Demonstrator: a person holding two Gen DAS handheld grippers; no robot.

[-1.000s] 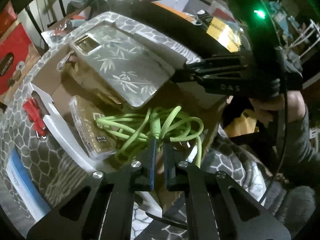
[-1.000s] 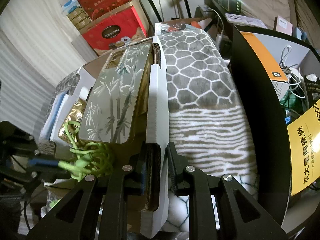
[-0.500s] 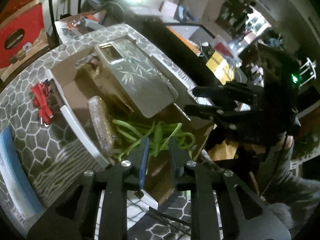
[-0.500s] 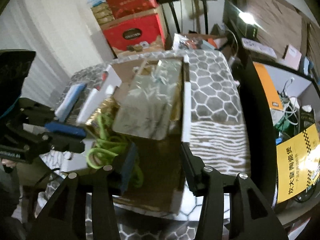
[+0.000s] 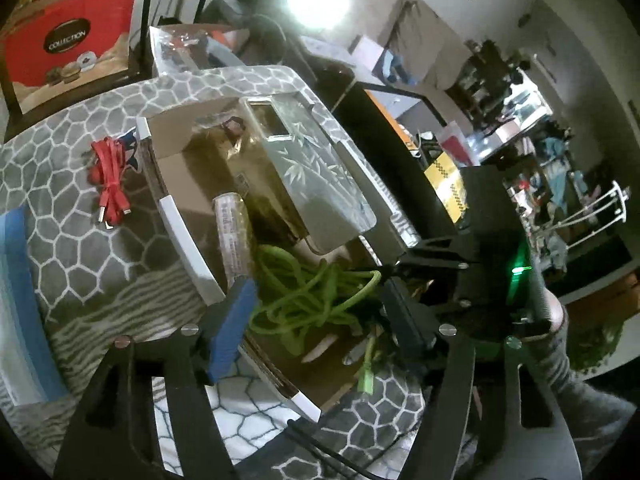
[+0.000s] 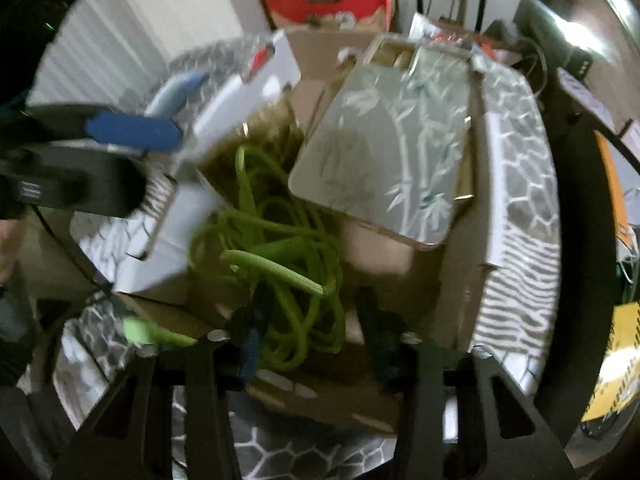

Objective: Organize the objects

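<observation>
Though light, limp and tangle-prone (loose loops): pinch cable (image 6: 260, 224) at its bunched middle. Left gripper (image 5: 316, 296) just sprung wide, empty; right gripper (image 6: 310, 316) unclenched, just narrowing astride loops.

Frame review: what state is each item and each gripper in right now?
cardboard box: open, flaps out.
green cable: loose tangle inside the box.
bamboo-print phone case: tilted, propped in the box.
red cable: bundled, on the blanket outside the box.
left gripper: open, jaws just been opening, nothing gripped.
right gripper: jaws apart, just been closing, cable strands between, not visibly pinched.
</observation>
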